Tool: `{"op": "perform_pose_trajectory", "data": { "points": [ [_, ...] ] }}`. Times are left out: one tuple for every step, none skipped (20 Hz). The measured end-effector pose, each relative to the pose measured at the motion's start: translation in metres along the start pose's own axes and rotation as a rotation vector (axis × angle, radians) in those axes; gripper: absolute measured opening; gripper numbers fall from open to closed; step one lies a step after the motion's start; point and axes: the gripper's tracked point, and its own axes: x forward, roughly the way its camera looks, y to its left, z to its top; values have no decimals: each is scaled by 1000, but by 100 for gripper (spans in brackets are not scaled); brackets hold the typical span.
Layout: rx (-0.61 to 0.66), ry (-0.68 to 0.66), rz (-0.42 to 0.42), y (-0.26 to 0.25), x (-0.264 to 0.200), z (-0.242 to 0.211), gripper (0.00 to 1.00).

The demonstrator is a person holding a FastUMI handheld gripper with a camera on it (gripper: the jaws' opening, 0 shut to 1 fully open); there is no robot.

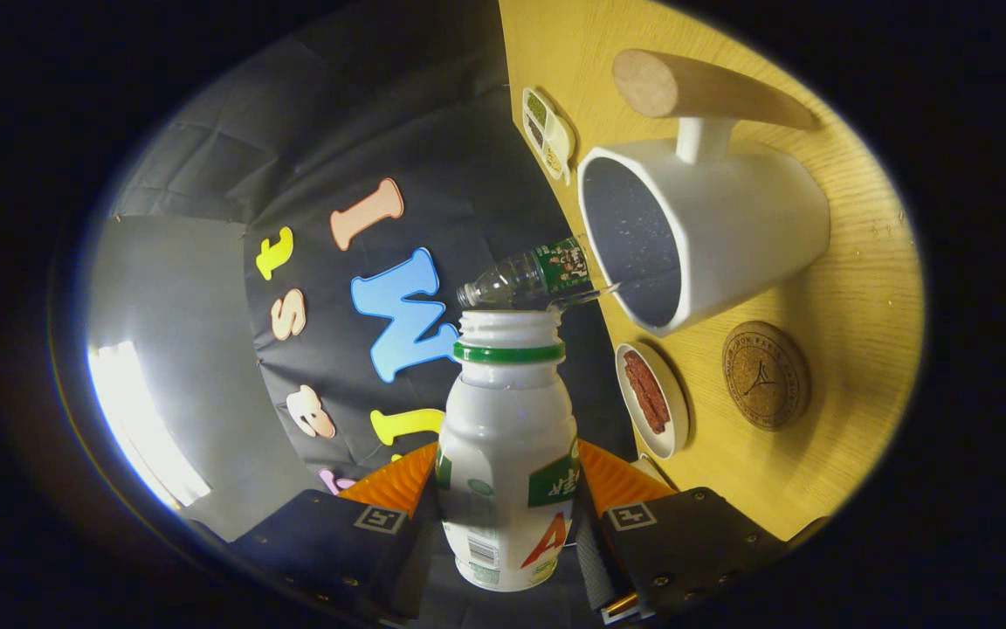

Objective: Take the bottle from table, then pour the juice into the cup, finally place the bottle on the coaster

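Both fingers (pixel 459 489) of the gripper (pixel 507 498) clamp the bottle (pixel 507 454).
Its label's writing is unreadable; cup (pixel 730 236) and coaster (pixel 765 376) lie beyond.

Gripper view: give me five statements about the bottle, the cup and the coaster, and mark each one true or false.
1. The gripper has both orange fingers pressed on the white juice bottle. True.
2. The bottle still has its cap on. False: its threaded mouth above the green ring is open.
3. The bottle stands on the cork coaster. False: the coaster is bare, on the wooden table beside the white cup.
4. The small white dish holds something reddish-brown. True.
5. The cup has a handle with a wooden grip. True.
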Motion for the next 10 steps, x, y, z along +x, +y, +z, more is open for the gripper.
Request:
{"op": "perform_pose_trajectory", "data": {
  "points": [
    [14, -3, -1, 2, -1, 1, 68],
    [28, -7, -1, 3, 0, 1, 68],
    [36, -9, 0, 4, 0, 0, 68],
    [43, -13, -2, 4, 1, 1, 68],
    [52, -18, -4, 4, 1, 2, 68],
    [65, -22, -3, 5, 0, 4, 68],
    [79, -27, -3, 6, 1, 4, 68],
    [92, -31, -4, 7, 1, 4, 68],
    [104, -35, -4, 8, 2, 5, 68],
    [112, -36, -4, 8, 3, 5, 68]
  ]
}}
